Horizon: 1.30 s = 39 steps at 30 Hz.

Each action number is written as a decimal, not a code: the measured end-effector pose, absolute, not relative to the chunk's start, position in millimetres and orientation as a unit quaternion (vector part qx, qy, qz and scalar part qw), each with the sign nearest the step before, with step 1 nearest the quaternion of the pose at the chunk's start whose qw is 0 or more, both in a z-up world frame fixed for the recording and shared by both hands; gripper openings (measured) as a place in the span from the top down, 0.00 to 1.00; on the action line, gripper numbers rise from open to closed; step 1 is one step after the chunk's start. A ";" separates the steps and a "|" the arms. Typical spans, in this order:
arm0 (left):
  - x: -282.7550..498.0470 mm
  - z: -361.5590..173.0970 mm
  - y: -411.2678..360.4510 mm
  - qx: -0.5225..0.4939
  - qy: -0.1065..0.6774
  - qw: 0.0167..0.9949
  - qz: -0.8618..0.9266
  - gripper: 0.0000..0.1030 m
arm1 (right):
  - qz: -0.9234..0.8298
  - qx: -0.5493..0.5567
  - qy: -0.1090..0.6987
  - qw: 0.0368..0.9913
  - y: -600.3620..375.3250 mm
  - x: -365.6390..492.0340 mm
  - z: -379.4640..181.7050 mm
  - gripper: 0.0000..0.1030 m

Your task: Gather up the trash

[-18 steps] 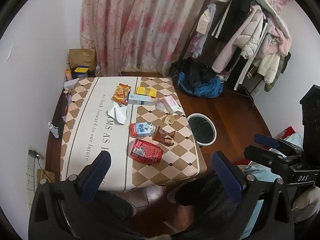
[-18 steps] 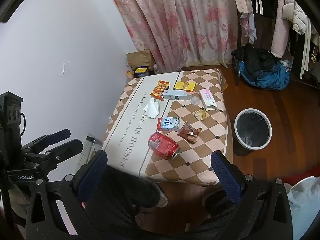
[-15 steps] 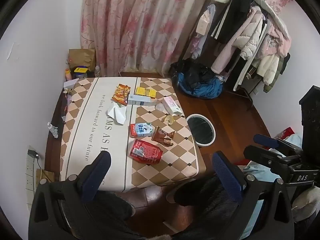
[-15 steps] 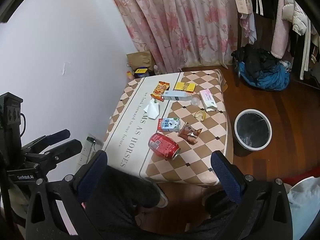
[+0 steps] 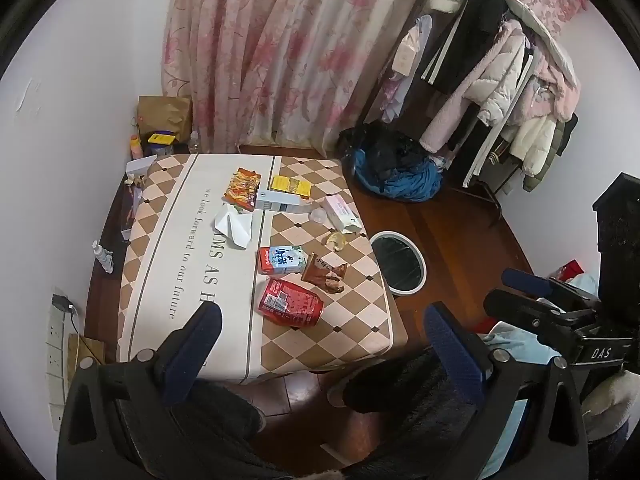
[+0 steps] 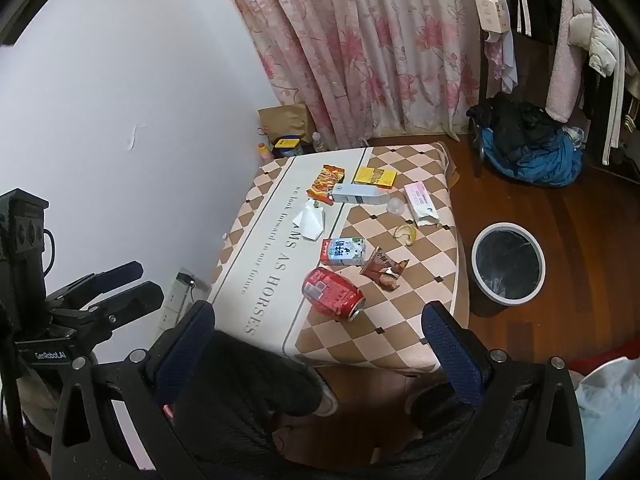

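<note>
Trash lies on a low checkered table (image 5: 160, 264): a red can (image 5: 290, 307) on its side, a brown wrapper (image 5: 325, 277), a small milk carton (image 5: 282, 261), crumpled white paper (image 5: 236, 226), a peel (image 5: 336, 240), a pink pack (image 5: 340, 213), a long white box (image 5: 278, 201), an orange snack bag (image 5: 242, 189) and a yellow pack (image 5: 291, 187). A white-rimmed bin (image 5: 398, 262) with a black liner stands on the floor right of the table. My left gripper (image 5: 322, 344) and right gripper (image 6: 318, 340) are both open and empty, held high above the table's near edge.
A clothes rack (image 5: 500, 80) with coats and a blue-black heap (image 5: 396, 168) stand at the right. Pink curtains (image 5: 280, 52) hang behind. A paper bag (image 5: 164, 116) and bottles sit at the far left corner. A power strip (image 5: 56, 320) lies by the left wall. My legs are below.
Both views have drifted very slightly. The trash, bin and open grippers are as before.
</note>
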<state>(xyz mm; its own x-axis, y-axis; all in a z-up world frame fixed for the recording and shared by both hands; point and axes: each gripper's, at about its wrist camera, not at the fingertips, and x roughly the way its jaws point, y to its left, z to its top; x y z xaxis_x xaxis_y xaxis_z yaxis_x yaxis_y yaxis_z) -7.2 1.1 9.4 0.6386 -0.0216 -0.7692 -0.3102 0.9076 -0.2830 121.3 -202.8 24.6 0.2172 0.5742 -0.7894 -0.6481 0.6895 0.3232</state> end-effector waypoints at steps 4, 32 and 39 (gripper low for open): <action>-9.8 14.8 0.2 -0.202 0.412 0.885 0.083 0.00 | 0.396 -0.036 0.487 0.778 -200.8 116.9 23.6 0.00; -13.7 16.0 8.3 -0.208 0.403 0.887 0.086 0.00 | 0.405 -0.035 0.488 0.773 -193.0 116.3 20.9 0.00; -14.8 16.5 11.7 -0.209 0.403 0.887 0.086 0.00 | 0.408 -0.036 0.486 0.772 -190.7 116.7 21.9 0.00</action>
